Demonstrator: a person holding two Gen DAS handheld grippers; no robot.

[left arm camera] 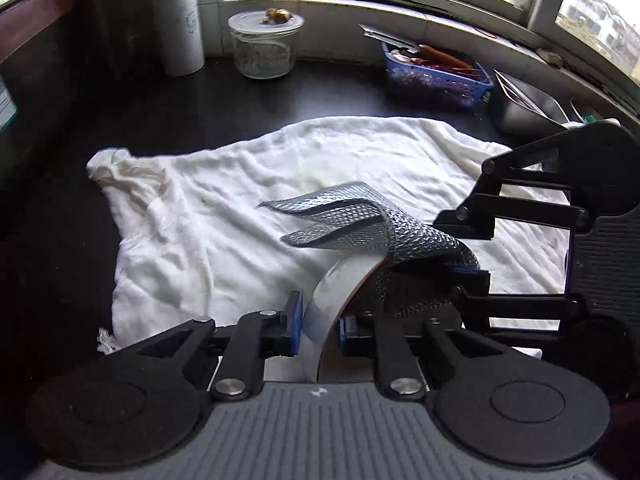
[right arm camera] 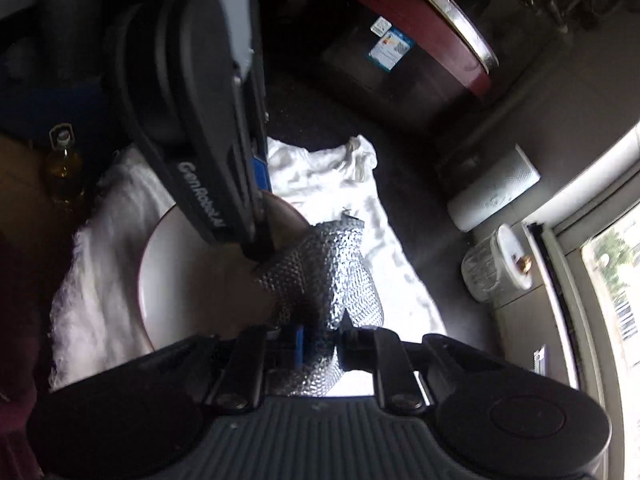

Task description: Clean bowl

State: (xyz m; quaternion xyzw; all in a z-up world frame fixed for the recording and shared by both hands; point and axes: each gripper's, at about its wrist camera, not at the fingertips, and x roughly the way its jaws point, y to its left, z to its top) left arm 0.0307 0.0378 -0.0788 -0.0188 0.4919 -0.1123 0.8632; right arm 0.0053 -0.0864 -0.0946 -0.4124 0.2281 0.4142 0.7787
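Observation:
The bowl [left arm camera: 332,288], white inside and brown outside, stands tilted on its edge over a white towel [left arm camera: 240,200]. My left gripper [left arm camera: 320,320] is shut on the bowl's rim, a blue pad on each side. A silver mesh scouring cloth [left arm camera: 360,216] drapes over the rim. My right gripper [left arm camera: 460,264] comes in from the right, shut on that cloth. In the right wrist view, the right gripper [right arm camera: 320,344] pinches the silver cloth [right arm camera: 340,272] against the bowl [right arm camera: 188,288]. There the left gripper [right arm camera: 260,248] reaches down from the upper left onto the rim.
The towel lies on a dark counter. At the back stand a paper towel roll [left arm camera: 176,20], a lidded glass jar [left arm camera: 264,44], a blue basket [left arm camera: 436,76] with utensils and a metal container [left arm camera: 524,108] under the window. An oil bottle [right arm camera: 64,164] stands beside the towel.

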